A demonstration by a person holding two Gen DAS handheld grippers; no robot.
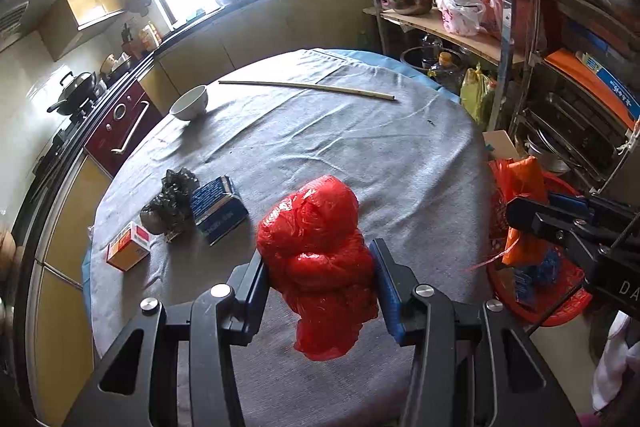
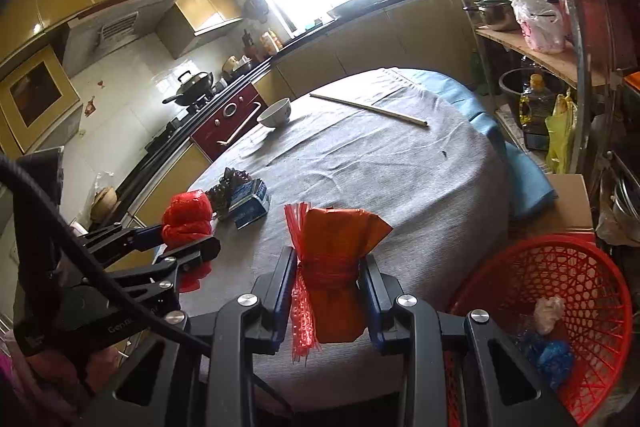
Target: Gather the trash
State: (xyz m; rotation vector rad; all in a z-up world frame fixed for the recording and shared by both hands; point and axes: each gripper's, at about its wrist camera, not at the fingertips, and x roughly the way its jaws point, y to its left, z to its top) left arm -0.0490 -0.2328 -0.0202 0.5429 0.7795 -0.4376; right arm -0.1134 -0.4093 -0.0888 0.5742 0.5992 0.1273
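Note:
My left gripper (image 1: 320,267) is shut on a crumpled red plastic bag (image 1: 316,247), held above the grey-clothed table (image 1: 360,147); it also shows in the right wrist view (image 2: 186,217). My right gripper (image 2: 328,263) is shut on an orange packet wrapped in red mesh (image 2: 334,259), near the table's right edge. It shows in the left wrist view (image 1: 524,211) over the red basket (image 1: 560,307). The red basket (image 2: 580,279) stands right of the table with blue and pale trash inside. A black crumpled bag (image 1: 172,203), a blue carton (image 1: 218,209) and a small orange box (image 1: 128,245) lie on the table.
A white bowl (image 1: 190,103) and a long chopstick (image 1: 308,89) lie at the table's far side. Kitchen counters with a stove (image 1: 76,95) run along the left. Metal shelves (image 1: 560,67) with pots and bags stand right. A cardboard box (image 2: 568,199) sits behind the basket.

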